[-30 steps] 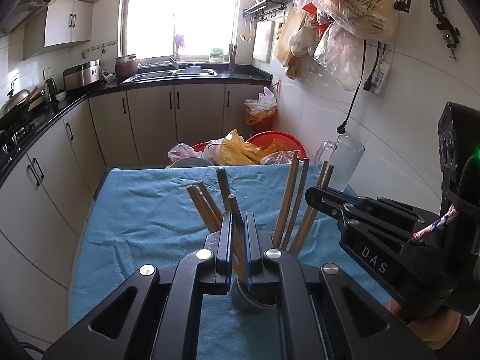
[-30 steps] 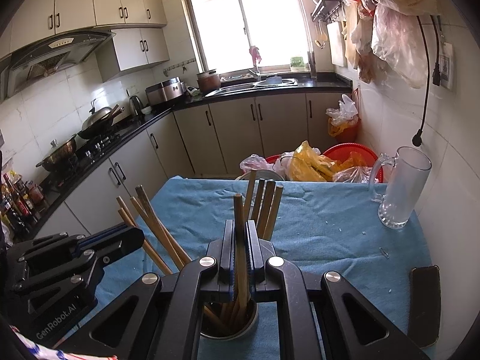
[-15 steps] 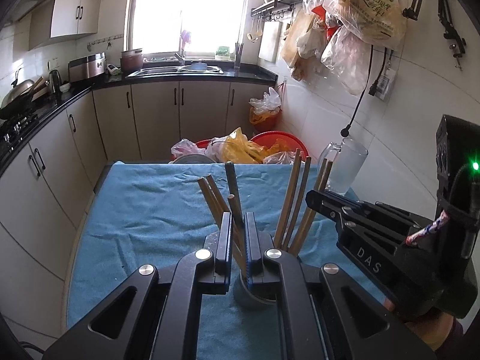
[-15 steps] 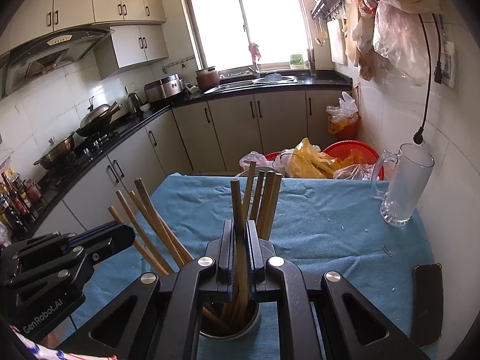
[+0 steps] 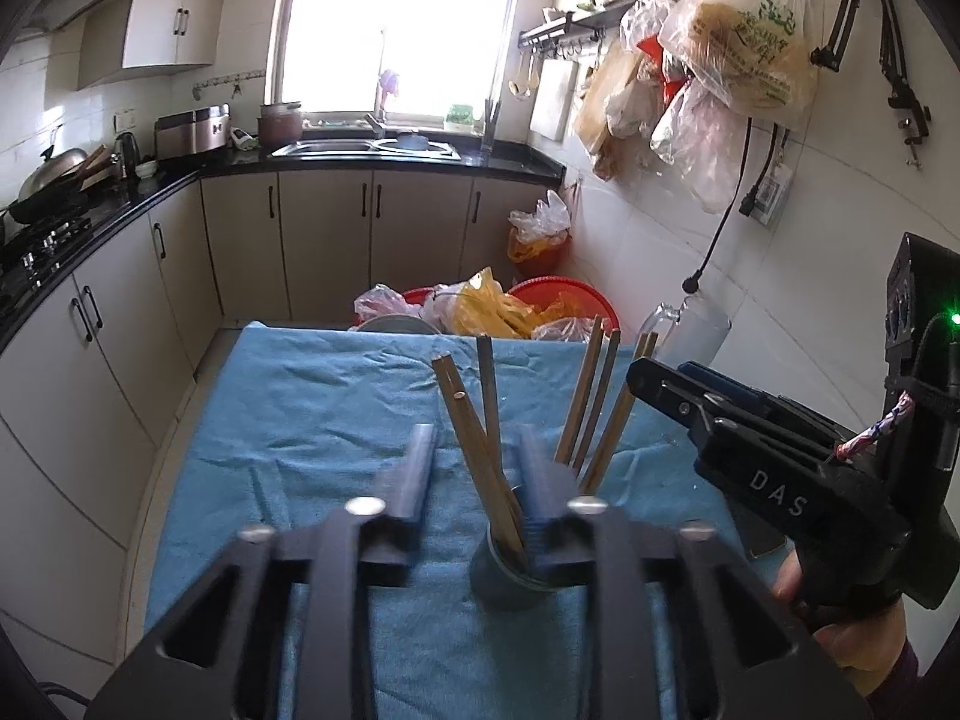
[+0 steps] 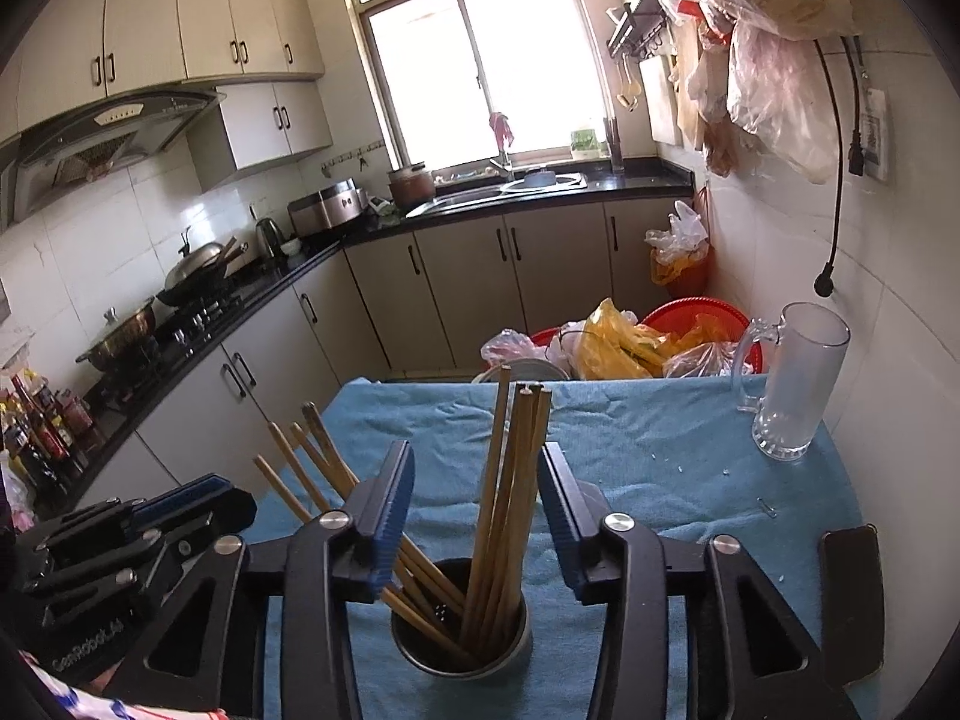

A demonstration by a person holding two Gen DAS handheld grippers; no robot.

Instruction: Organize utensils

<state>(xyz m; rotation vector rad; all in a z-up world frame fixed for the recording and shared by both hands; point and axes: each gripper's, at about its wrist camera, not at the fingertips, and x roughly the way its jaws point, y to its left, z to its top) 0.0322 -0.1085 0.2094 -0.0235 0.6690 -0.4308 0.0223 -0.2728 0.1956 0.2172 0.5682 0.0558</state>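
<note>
Across the lower half of both views lies the blue cloth (image 6: 660,456) that covers your table, creased and running back toward the red basins (image 6: 708,315) full of plastic bags at its far edge. At the right of the right wrist view a clear glass mug (image 6: 792,384) stands upright on the cloth by the tiled wall, well apart from your work. Low in the centre of that view sits the metal cup (image 6: 462,654), with the chopsticks (image 6: 510,480) standing in it: one bunch nearly upright, another fanned out to the left. Your right gripper (image 6: 474,498) has just been opening; its jaws stand apart on either side of the upright bunch with a gap on each side, holding nothing. Your left gripper (image 5: 477,468) has likewise just been opening; the leaning chopsticks rise between its blurred fingers (image 5: 414,468), and it grips none of them.
</note>
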